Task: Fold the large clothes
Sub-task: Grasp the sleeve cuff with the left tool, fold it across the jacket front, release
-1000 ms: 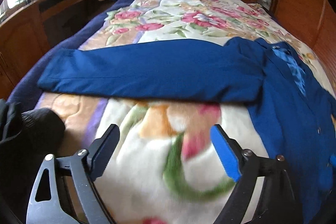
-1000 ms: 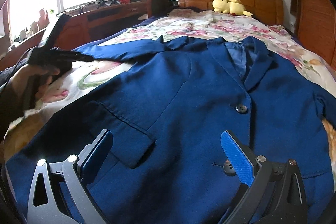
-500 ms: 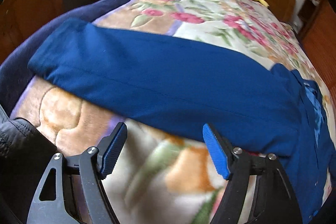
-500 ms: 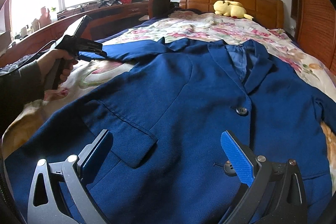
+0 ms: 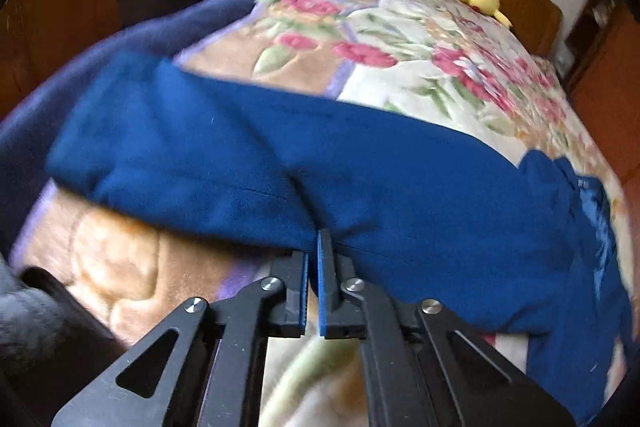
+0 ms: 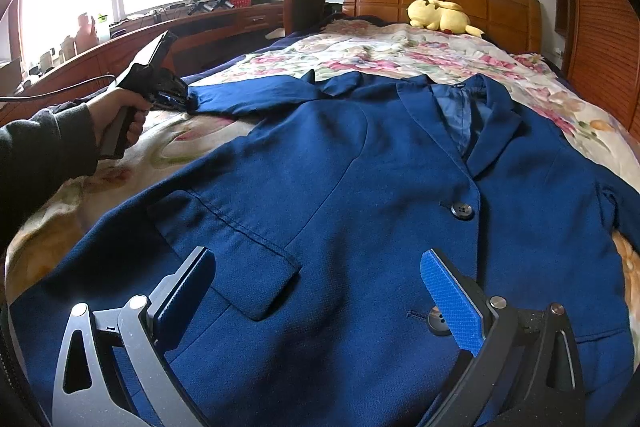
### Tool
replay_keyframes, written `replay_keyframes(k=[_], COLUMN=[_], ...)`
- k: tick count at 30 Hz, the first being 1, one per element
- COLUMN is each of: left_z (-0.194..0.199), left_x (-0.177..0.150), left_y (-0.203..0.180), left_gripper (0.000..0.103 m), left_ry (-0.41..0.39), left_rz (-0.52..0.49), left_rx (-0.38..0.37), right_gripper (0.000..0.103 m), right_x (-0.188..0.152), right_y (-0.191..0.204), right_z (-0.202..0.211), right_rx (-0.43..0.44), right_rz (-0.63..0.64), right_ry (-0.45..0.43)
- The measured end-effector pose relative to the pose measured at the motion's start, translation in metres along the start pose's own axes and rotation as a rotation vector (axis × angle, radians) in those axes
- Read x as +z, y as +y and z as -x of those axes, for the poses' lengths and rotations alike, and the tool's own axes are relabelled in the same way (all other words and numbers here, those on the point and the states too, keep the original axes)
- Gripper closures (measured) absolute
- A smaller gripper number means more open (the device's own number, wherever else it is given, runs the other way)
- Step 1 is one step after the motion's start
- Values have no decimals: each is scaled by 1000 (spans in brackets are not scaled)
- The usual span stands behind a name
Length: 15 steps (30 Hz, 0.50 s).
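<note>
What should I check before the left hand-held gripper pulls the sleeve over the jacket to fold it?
1. Left hand-held gripper shut on the sleeve edge: ok, fabric puckers at its tips.
2. Grip depth: cannot tell, only the lower hem is pinched.
3. Jacket lies flat, front up, buttoned: ok.
4. Right hand-held gripper open over the jacket's lower front, holding nothing: ok.
5. Landing area on the jacket chest free of objects: ok.
6. Yellow plush toy far off by the headboard: ok.
</note>
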<state>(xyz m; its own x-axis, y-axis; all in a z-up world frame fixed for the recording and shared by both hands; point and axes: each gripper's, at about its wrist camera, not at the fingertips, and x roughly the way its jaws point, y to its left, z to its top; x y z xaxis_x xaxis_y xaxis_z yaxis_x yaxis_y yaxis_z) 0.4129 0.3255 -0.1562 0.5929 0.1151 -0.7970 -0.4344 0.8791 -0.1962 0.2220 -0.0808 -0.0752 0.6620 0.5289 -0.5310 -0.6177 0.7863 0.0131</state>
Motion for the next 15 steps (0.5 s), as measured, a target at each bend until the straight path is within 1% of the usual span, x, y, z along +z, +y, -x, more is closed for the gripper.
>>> replay_keyframes(k=[1, 3, 6, 12, 15], left_z=[8, 25, 59, 118, 145], left_x=[0, 1, -5, -22, -32], left_y=[-7, -19, -51, -112, -139], left_gripper=[100, 100, 100, 100, 100], left_ry=[-17, -50, -92, -96, -105], left_rz=[-28, -62, -158, -320, -393], left_rx=[2, -17, -43, -89, -81], right_gripper=[1, 1, 1, 1, 1], right_x=[0, 0, 0, 0, -1], right_y=[0, 1, 1, 1, 1], right_z=[0, 1, 2, 1, 3], right_rx=[0, 0, 0, -8, -8], right_rz=[0, 1, 0, -2, -2], right_ry=[-1, -5, -12, -17, -27])
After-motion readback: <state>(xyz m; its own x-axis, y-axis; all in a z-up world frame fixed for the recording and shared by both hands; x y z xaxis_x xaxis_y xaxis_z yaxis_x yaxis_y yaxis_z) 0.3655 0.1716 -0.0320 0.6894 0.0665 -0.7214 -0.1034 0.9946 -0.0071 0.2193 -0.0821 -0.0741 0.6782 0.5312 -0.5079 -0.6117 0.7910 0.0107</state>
